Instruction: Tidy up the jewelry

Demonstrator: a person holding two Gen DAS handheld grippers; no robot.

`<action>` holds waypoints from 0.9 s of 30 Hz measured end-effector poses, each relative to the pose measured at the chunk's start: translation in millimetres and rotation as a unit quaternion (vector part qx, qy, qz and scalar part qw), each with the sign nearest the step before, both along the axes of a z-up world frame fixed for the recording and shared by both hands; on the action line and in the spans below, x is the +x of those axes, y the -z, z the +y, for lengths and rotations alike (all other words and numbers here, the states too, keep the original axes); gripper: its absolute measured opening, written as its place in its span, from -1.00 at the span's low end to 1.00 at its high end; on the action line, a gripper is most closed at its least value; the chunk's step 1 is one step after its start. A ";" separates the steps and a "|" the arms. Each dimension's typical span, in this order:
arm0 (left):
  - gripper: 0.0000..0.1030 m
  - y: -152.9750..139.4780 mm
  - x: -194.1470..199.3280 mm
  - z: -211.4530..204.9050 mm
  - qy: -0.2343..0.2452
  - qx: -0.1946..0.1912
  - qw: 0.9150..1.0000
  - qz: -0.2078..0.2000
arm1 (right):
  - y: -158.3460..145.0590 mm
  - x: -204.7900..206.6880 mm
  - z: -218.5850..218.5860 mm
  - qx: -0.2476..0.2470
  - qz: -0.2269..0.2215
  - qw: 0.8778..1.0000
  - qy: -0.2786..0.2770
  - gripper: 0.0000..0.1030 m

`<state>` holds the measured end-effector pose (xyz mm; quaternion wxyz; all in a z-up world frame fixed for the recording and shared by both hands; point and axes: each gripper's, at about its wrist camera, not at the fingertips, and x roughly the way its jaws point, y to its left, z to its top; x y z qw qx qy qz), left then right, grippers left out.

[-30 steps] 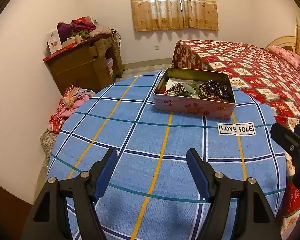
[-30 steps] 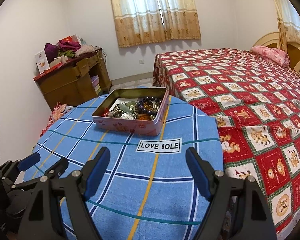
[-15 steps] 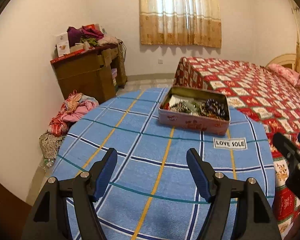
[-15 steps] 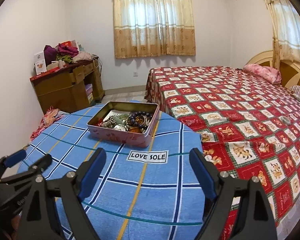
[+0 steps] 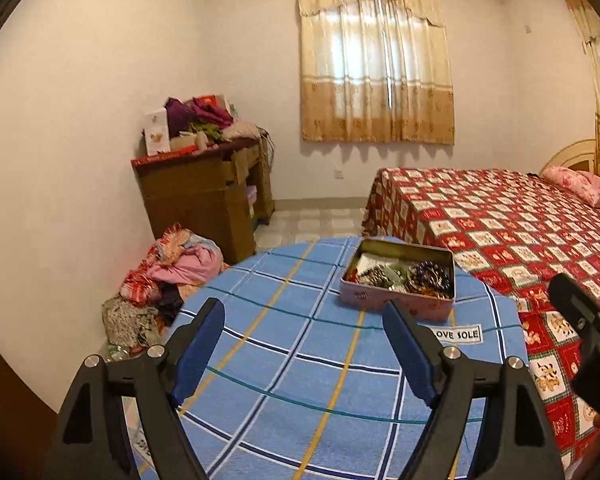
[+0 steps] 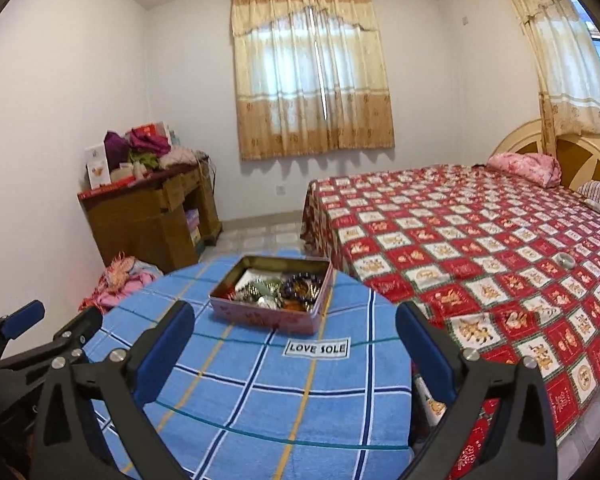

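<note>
A pink metal tin [image 6: 270, 304] with no lid in view sits on a round table covered by a blue checked cloth [image 6: 260, 400], toward the far side of the tabletop, at about 12 o'clock from both grippers and well apart from them. Inside it the jewelry [image 6: 288, 290] lies in one mixed heap: a dark blue beaded bracelet, amber-coloured beads, silvery pieces and something pale green, over a white liner. Individual pieces are too tangled and small to separate by eye. Nothing has been laid out on the cloth, so the sorting appears either not begun or already gathered back into the tin; the pictures alone do not settle which. A white label reading "LOVE SOLE" [image 6: 317, 348] lies on the cloth just in front of the tin. The right gripper [image 6: 296, 352] hangs above the near edge of the table, its blue-padded jaws having just spread wide, with nothing between them. The left gripper [image 5: 304, 344] sits at about 9 o'clock from the right one, its jaws also having just opened and empty. Beyond the table, at 2 o'clock, stands a bed with a red patterned quilt [image 6: 480, 248]; at 10 o'clock, a wooden dresser [image 6: 152, 216] piled with clothes; at 12 o'clock, a curtained window [image 6: 312, 72]. If sorting remains, every piece is still left to handle.
</note>
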<state>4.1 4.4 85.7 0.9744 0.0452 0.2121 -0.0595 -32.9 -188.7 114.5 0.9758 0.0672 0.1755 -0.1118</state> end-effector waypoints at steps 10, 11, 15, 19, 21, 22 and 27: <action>0.63 -18.3 -22.8 4.7 -0.001 -0.010 0.999 -0.033 | -18.3 -19.0 4.0 -0.006 -0.049 0.999 -0.001 1.00; 0.63 -19.3 -24.0 4.4 -0.001 -0.011 0.999 -0.035 | -19.4 -19.6 3.7 -0.007 -0.052 0.999 -0.001 1.00; 0.66 -21.9 -25.6 3.6 -0.006 -0.011 0.999 -0.043 | -22.1 -22.0 3.0 -0.010 -0.061 0.998 0.000 1.00; 0.68 -19.4 -20.1 -1.9 -0.011 -0.004 0.999 -0.039 | -21.0 -20.8 2.0 -0.012 -0.063 0.998 0.001 1.00; 0.68 -18.8 -18.7 -3.0 -0.013 -0.004 0.999 -0.036 | -20.7 -20.0 0.5 -0.007 -0.060 0.998 0.000 1.00; 0.69 -18.7 -18.9 -3.1 -0.013 -0.005 0.999 -0.037 | -20.8 -19.1 -0.5 -0.004 -0.059 0.998 0.001 1.00; 0.69 -18.6 -17.3 -2.9 -0.015 -0.009 0.999 -0.039 | -20.2 -16.0 -4.3 0.005 -0.058 0.998 0.003 1.00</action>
